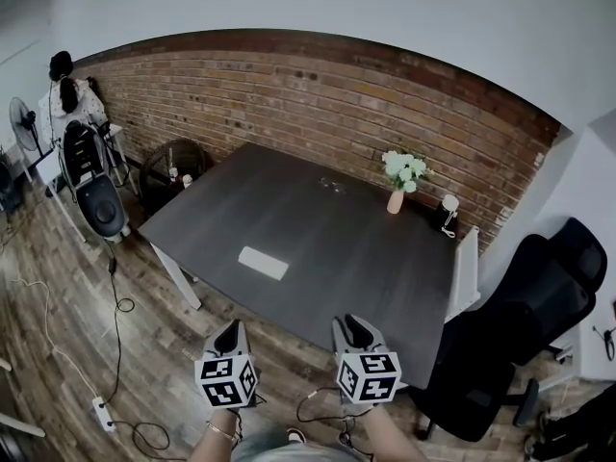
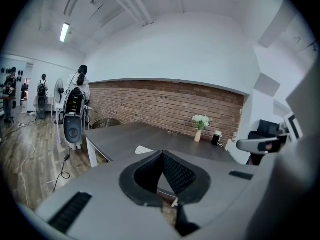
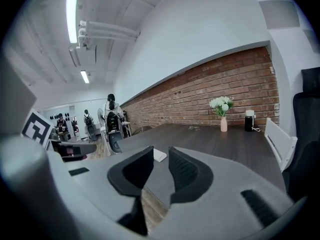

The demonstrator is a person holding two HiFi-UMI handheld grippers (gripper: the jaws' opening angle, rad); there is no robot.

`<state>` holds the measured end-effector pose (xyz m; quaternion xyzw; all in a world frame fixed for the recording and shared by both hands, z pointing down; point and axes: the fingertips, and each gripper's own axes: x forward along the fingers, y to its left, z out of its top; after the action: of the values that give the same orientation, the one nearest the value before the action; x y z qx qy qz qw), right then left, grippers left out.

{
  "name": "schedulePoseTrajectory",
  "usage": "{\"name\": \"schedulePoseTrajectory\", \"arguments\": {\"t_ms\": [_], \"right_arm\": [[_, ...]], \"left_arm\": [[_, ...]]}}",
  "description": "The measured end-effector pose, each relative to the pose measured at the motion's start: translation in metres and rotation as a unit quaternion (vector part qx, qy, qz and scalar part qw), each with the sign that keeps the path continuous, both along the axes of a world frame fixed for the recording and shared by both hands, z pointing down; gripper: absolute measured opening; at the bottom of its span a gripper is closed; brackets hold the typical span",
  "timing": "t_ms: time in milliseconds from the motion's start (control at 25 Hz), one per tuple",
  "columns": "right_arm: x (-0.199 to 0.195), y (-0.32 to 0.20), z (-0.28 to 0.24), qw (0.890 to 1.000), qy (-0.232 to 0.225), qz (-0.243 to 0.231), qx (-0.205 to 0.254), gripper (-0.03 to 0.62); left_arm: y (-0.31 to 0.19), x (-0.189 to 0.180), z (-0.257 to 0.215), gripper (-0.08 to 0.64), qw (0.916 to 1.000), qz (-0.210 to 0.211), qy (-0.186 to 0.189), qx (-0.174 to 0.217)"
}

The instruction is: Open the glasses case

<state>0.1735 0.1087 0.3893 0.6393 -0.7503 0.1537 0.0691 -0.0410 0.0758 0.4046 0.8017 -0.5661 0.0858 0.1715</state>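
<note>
1. The case (image 1: 263,263), white and shut, lies flat on the near left part of the dark table (image 1: 337,229).
2. The left gripper (image 1: 231,331) hangs off the table's near edge, jaws clenched on nothing.
3. The right gripper (image 1: 352,323) hangs beside it, jaws released and empty.
4. Both are well apart from the case.

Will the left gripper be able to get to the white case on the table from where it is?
Probably yes. The left gripper hangs just short of the table, and the white case lies alone on bare tabletop ahead of it, with nothing between them.
</note>
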Motion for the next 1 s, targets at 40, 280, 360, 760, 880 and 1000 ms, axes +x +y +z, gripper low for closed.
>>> {"name": "schedulePoseTrajectory", "arguments": {"t_ms": [40, 280, 360, 760, 880, 1000], "right_arm": [[0.000, -0.005, 0.002, 1.000, -0.001, -0.003, -0.003, 0.097], [-0.005, -0.041, 0.020, 1.000, 0.000, -0.013, -0.019, 0.097], [-0.009, -0.058, 0.024, 1.000, 0.001, -0.015, -0.021, 0.095], [-0.024, -0.166, 0.020, 1.000, 0.004, 0.015, -0.025, 0.095], [-0.027, -0.201, 0.019, 0.999, 0.004, 0.029, -0.027, 0.095], [-0.029, -0.235, 0.017, 0.999, 0.004, 0.044, -0.029, 0.095]], "left_arm": [[-0.004, 0.001, 0.002, -0.005, 1.0000, -0.001, -0.002, -0.002], [-0.039, -0.001, 0.019, -0.005, 0.9999, -0.004, -0.002, -0.016], [-0.058, -0.005, 0.024, -0.005, 0.9998, -0.006, -0.001, -0.020], [-0.184, -0.011, 0.018, -0.005, 0.9992, 0.034, -0.002, -0.020], [-0.226, -0.010, 0.016, -0.005, 0.9984, 0.053, -0.002, -0.020], [-0.266, -0.010, 0.014, -0.005, 0.9973, 0.071, -0.002, -0.021]]}}
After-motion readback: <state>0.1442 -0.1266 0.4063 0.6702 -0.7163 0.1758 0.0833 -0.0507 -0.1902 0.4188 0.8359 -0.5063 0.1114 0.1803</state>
